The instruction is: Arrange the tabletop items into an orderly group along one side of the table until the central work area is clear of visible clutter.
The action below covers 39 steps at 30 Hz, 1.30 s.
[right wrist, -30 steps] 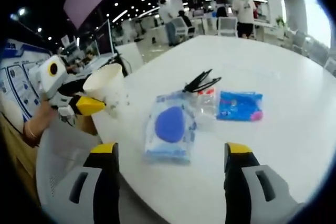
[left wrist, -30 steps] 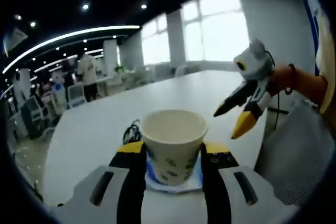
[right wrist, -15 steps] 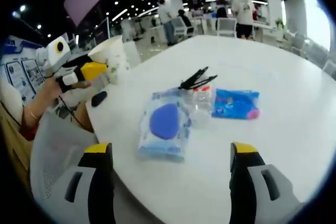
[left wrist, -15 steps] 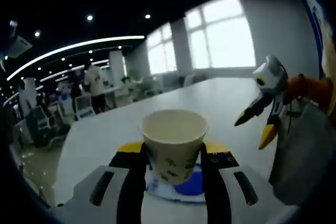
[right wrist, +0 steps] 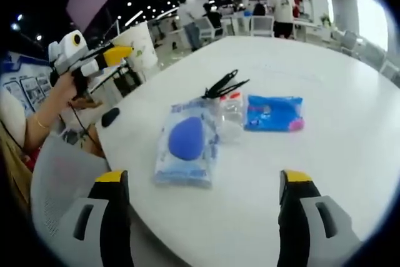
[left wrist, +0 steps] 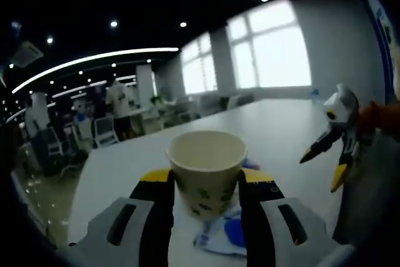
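A white paper cup [left wrist: 206, 167] with green print stands upright between the jaws of my left gripper [left wrist: 205, 178], which is shut on it above the white table [left wrist: 119, 167]. In the right gripper view that cup [right wrist: 142, 40] is held up at the upper left, past the table's edge. My right gripper [right wrist: 206, 214] stands open and empty over the near table edge. Ahead of it lie a clear bag holding a blue oval [right wrist: 184, 143], a blue packet [right wrist: 273, 112], a small clear container [right wrist: 230, 115] and a black clip [right wrist: 221, 85]. In the left gripper view the right gripper [left wrist: 322, 170] hangs at the right.
A small black object [right wrist: 110, 117] lies near the table's left edge. A grey chair [right wrist: 59, 179] stands by that edge. A person's hand [right wrist: 75, 95] holds the left gripper. Desks, chairs and people stand in the far background. Bare tabletop stretches to the right.
The left gripper has carried the cup up and away from the table edge. The right gripper view has shifted slightly; the items on the table lie as before.
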### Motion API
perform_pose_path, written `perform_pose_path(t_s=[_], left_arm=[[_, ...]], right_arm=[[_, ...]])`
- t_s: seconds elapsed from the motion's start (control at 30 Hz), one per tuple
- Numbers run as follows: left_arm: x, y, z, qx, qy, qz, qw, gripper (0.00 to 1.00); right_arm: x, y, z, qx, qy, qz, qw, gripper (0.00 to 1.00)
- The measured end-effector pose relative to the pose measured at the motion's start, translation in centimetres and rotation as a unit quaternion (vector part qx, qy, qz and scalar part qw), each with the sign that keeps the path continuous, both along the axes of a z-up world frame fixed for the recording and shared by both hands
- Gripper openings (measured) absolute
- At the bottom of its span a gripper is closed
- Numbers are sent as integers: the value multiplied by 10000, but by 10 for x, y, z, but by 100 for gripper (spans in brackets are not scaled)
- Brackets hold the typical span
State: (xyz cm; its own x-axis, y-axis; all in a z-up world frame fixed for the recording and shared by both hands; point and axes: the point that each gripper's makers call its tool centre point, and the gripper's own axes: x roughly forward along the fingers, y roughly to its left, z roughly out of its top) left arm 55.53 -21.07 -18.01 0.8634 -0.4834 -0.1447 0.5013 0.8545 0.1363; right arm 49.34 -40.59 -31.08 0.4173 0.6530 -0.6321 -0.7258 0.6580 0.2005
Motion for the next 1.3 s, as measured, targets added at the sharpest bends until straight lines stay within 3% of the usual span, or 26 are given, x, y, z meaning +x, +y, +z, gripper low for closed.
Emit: perform_pose_path(t_s=[0.43,0.57,1.3], left_arm=[[47,28,1,-93,-56,252,9996,39],[57,31,-3,-69,-22,250,9997,39],[133,46,-56,-126,343,653,9972,39]], right_arm=[[8,-1,-7,5,-54,-34,10000,99],[9,-1,-11,-144,-72,16,9999,99],[12,-13,-26,-275,39,-82,9996,99]])
